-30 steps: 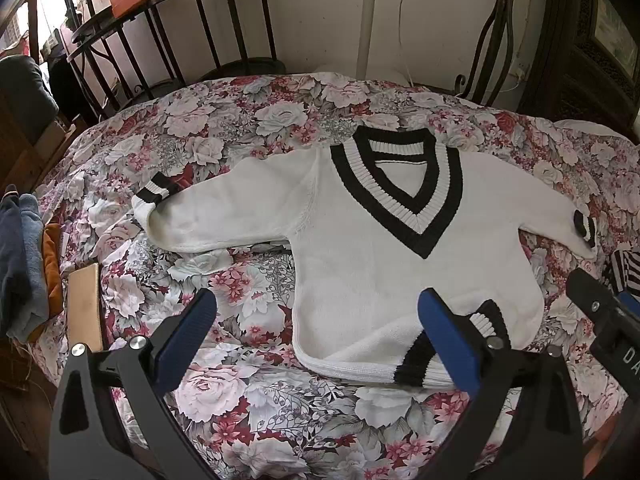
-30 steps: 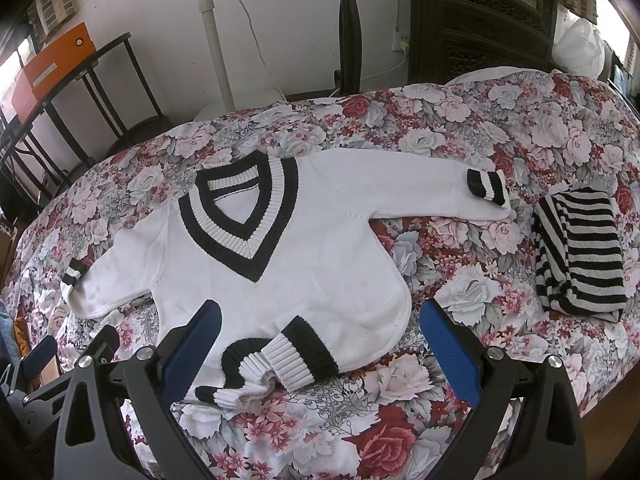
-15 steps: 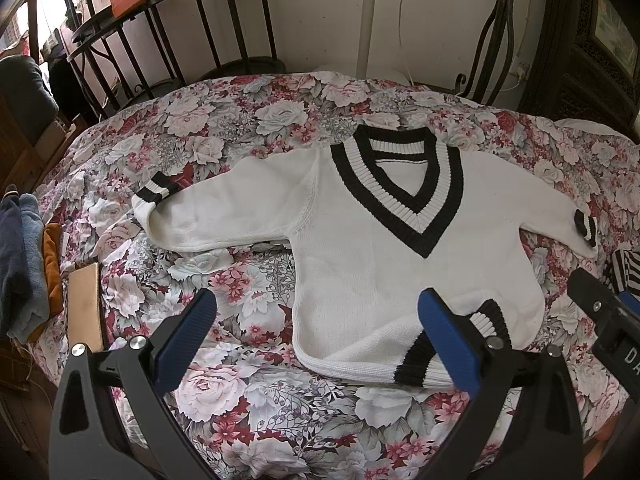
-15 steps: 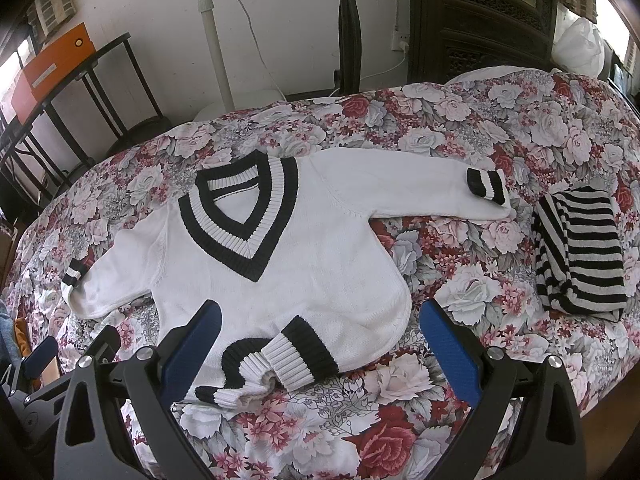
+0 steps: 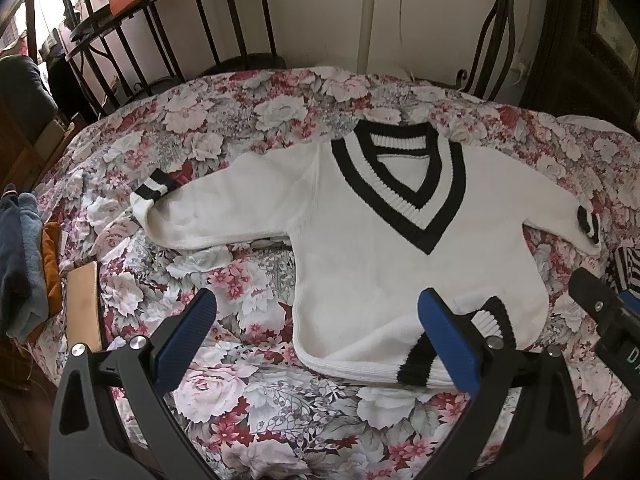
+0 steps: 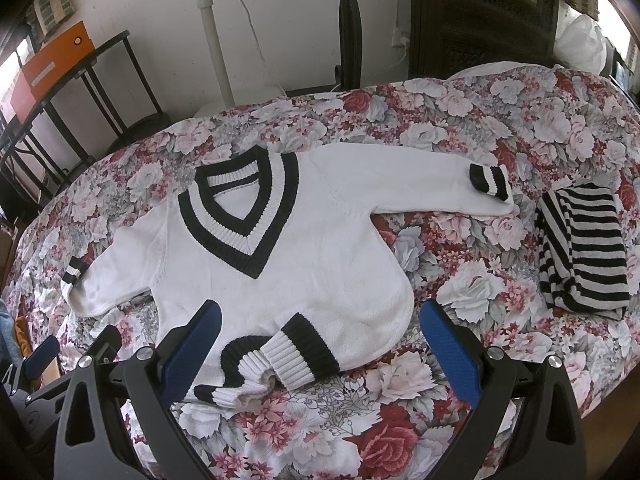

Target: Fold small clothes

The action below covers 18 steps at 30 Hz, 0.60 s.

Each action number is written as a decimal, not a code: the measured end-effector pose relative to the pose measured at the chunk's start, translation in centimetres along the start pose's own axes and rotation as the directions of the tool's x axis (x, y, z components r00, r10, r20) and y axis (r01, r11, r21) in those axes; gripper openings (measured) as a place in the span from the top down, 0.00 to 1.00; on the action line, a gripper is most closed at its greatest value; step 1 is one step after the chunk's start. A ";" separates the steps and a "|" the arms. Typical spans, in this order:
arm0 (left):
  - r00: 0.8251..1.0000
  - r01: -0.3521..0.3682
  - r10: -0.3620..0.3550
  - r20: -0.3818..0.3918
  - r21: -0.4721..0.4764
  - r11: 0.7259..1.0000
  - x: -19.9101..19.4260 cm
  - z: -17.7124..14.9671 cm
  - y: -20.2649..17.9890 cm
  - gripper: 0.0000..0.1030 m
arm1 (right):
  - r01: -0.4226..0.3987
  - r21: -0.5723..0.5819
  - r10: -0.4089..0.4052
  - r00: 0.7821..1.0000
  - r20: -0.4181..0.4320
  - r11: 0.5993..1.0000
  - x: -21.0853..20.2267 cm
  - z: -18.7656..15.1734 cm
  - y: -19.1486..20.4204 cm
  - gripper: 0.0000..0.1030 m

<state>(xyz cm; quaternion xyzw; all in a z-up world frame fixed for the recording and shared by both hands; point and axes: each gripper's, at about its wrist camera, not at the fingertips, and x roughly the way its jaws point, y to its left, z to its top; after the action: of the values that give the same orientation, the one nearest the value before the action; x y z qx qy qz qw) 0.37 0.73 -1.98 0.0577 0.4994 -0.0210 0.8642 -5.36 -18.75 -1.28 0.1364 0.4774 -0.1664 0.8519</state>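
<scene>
White V-neck sweater (image 6: 280, 276) is lying face up, sleeves spread, on the floral bedspread (image 6: 460, 128). Its rumpled hem (image 6: 276, 354) is risking a crooked fold if grabbed unevenly. Left gripper (image 5: 316, 338) and right gripper (image 6: 320, 346) are both hovering released at the sweater's six o'clock edge, grasping nothing.

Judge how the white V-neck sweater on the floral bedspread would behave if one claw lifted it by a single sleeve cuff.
The white sweater would probably droop and trail: its hem already lies rumpled. The thick ribbed knit suggests some weight, so the sleeve may stretch. It likely drags rather than slides on the floral bedspread.
</scene>
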 end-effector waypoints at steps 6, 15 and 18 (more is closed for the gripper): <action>0.999 -0.008 0.008 -0.033 0.010 1.000 1.7 -0.4 -0.1 0.05 | -0.019 0.038 0.022 0.998 -0.056 0.999 2.1 -0.1 -0.6 0.03; 0.987 -0.045 0.051 -0.151 0.043 0.998 6.5 0.2 -1.0 0.05 | -0.137 0.204 0.171 0.973 -0.156 0.969 7.3 -0.3 -2.5 0.03; 0.978 -0.044 0.051 -0.204 0.041 0.998 8.3 0.4 -1.1 0.05 | -0.306 0.390 0.364 0.928 -0.083 0.868 8.8 -0.5 -5.2 0.03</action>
<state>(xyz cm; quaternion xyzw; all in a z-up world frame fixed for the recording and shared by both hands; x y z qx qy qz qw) 4.77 -0.19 -9.05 0.0871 0.5840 -0.0033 0.8071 -3.54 -24.60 -9.44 0.3880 0.4707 -0.0917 0.7871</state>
